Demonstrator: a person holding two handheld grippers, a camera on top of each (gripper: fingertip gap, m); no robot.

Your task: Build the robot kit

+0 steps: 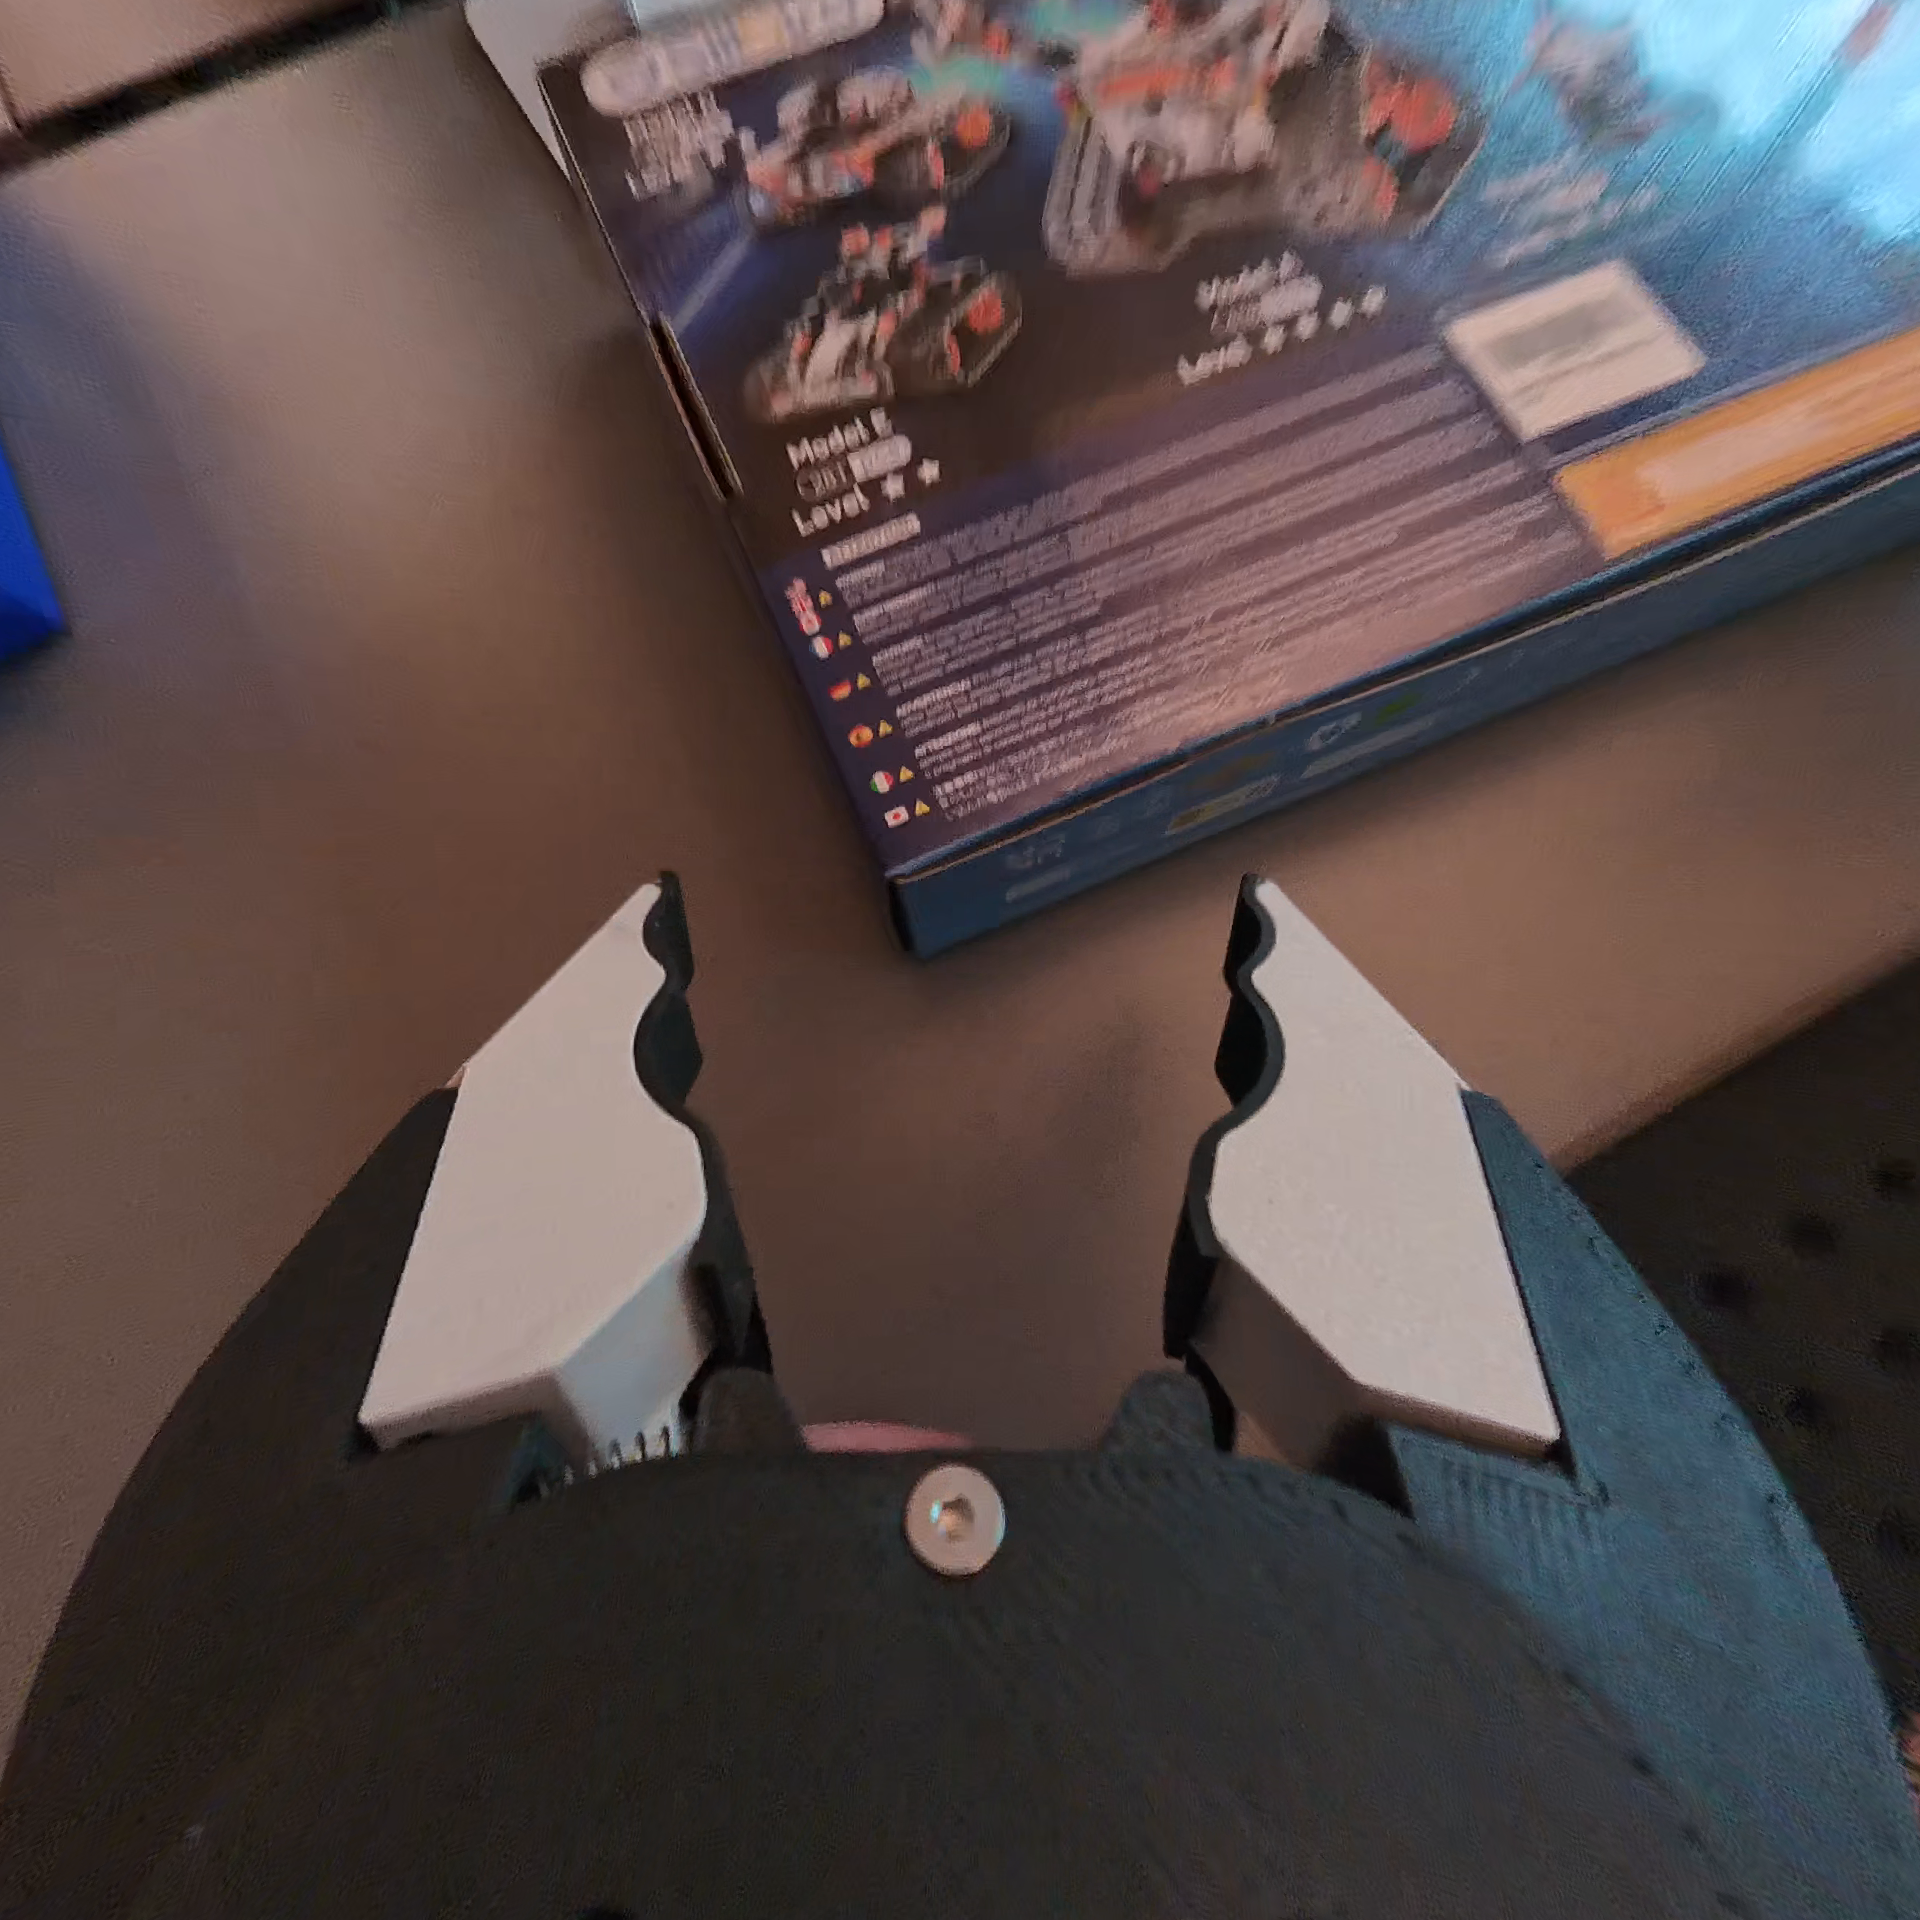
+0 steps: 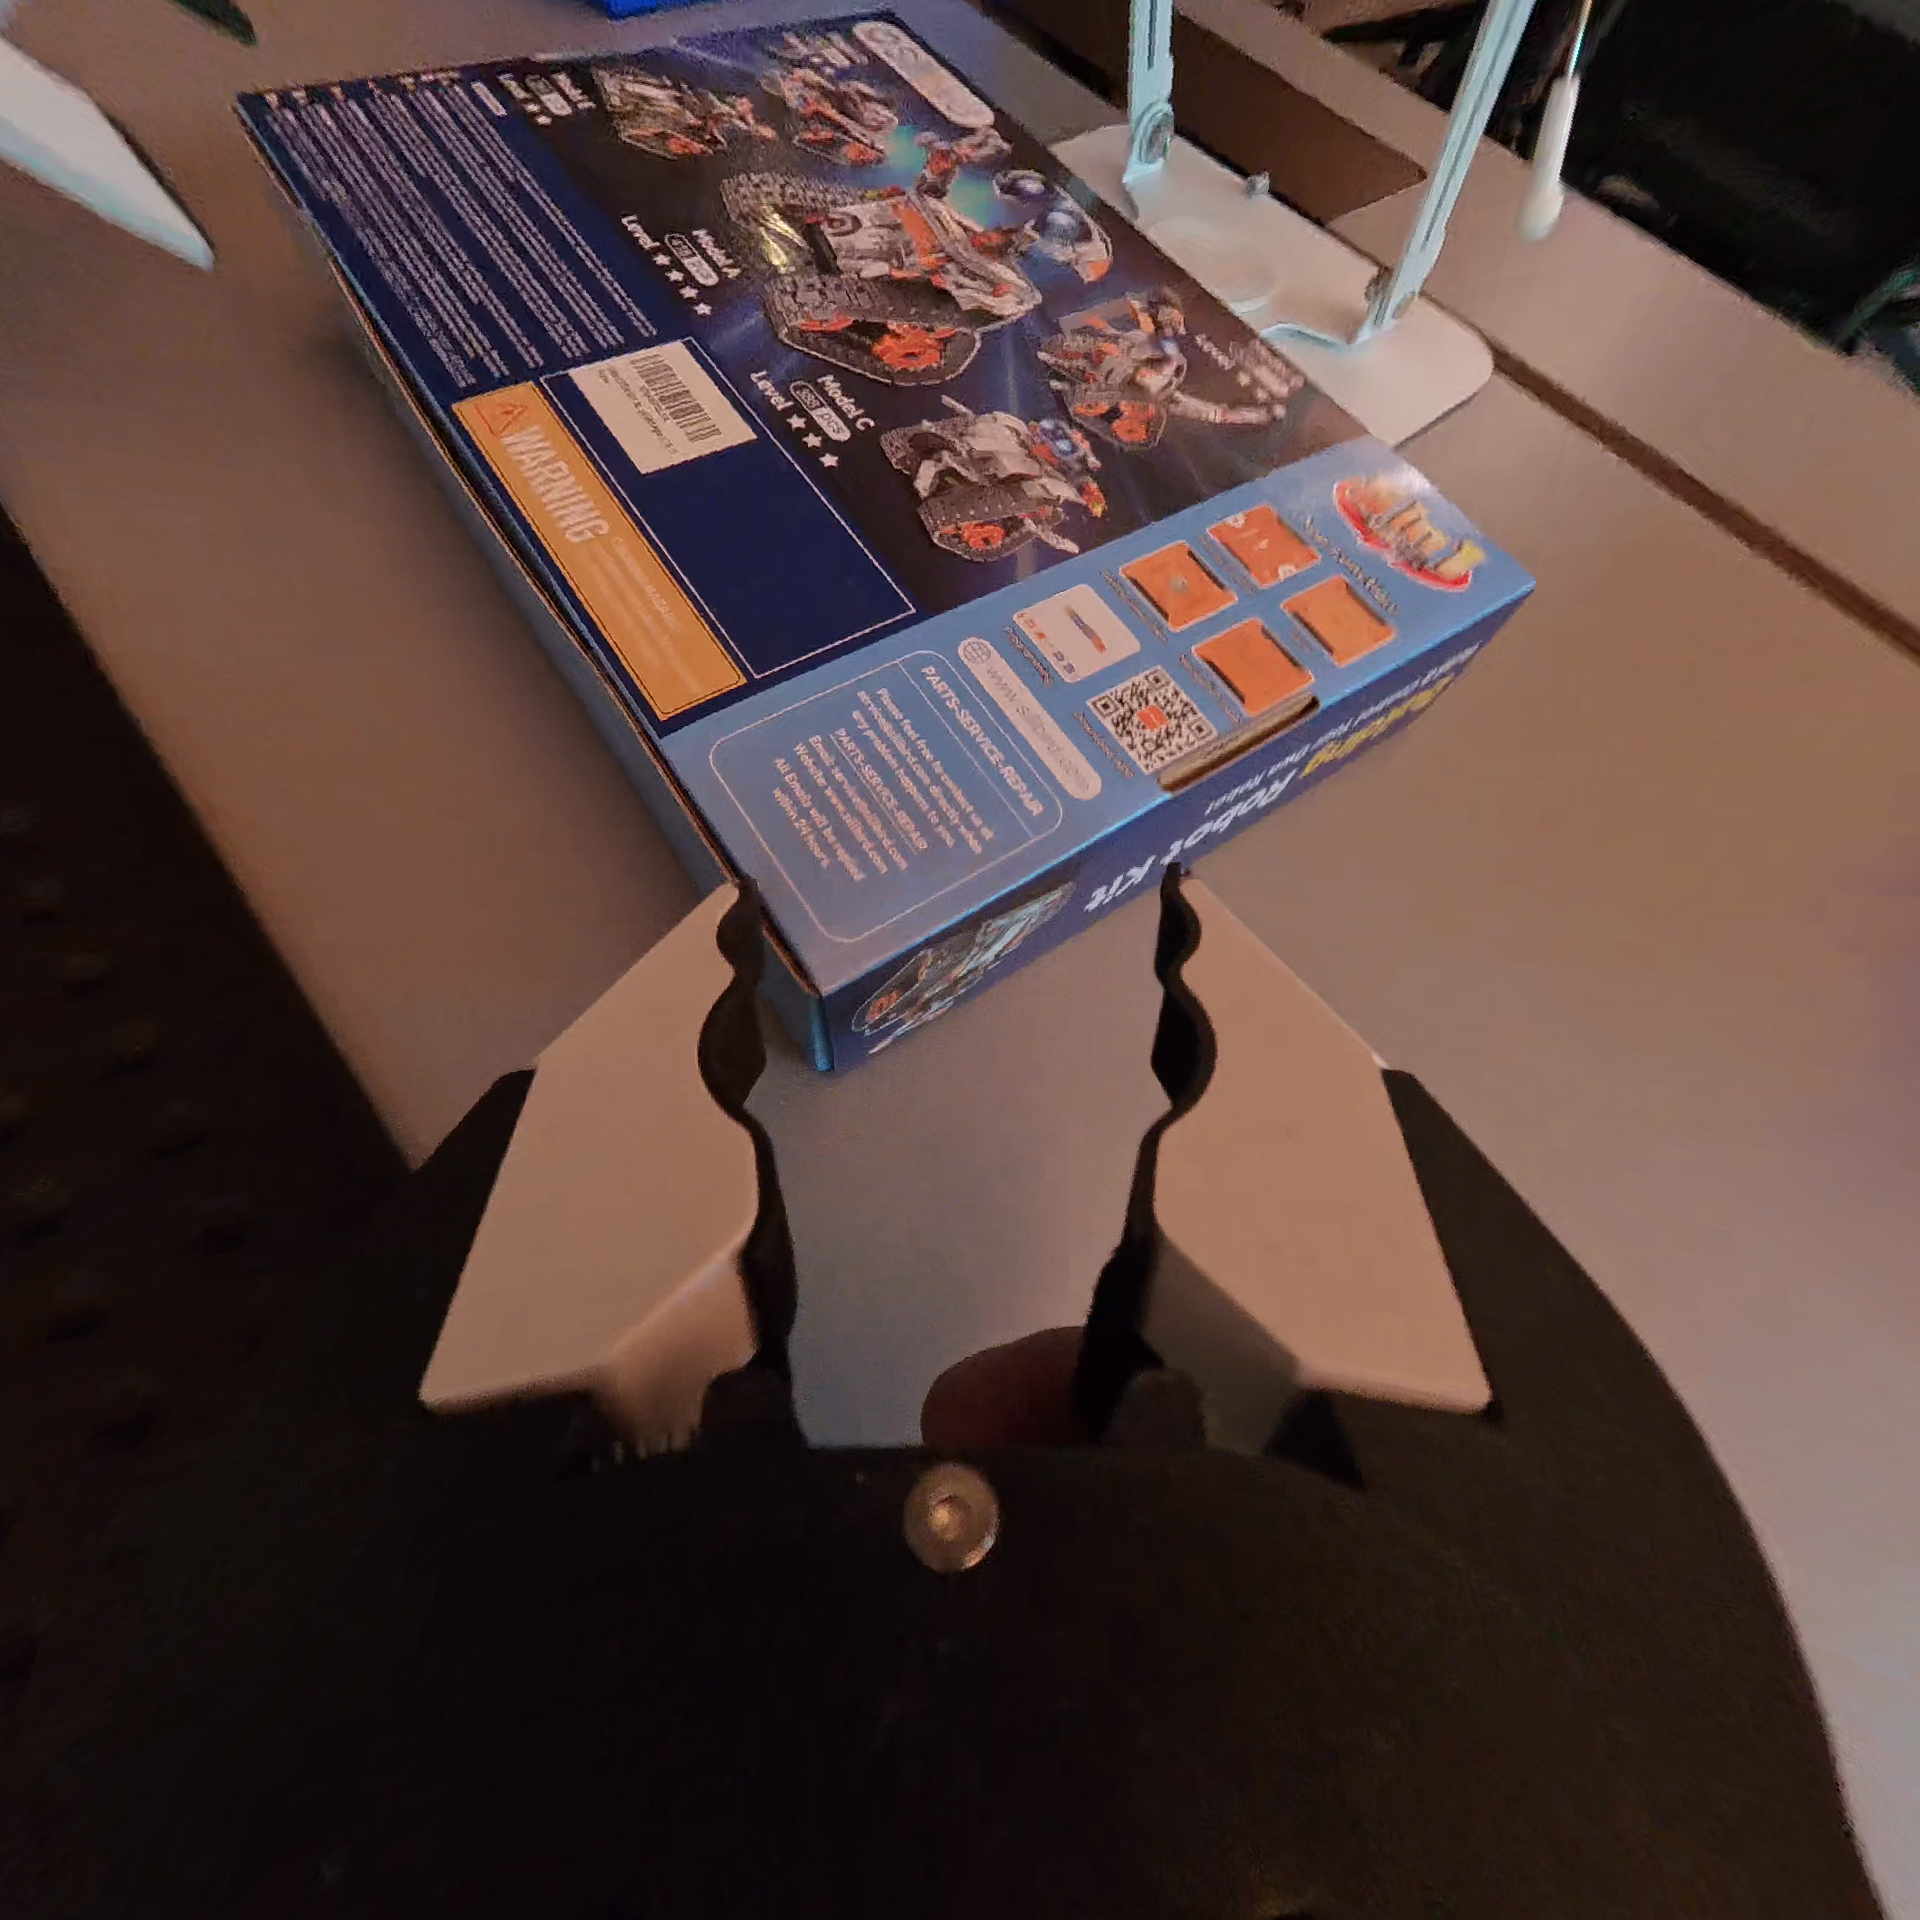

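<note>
- My left claw (image 1: 956, 894) is spread wide with nothing between its fingers, poised over the grey worktop (image 1: 364, 727) just short of the near corner of the printed toy box (image 1: 1195, 468).
- My right claw (image 2: 951, 894) is parted too and grips nothing; its tips sit at the box's (image 2: 831, 416) near end corner, though I cannot tell if they touch it.
- The box lies flat on the worktop (image 2: 1455, 1039), closed.
- A white stand (image 2: 1299, 281) sits just beyond the box.
- A blue object (image 1: 21, 561) shows at the left edge.
</note>
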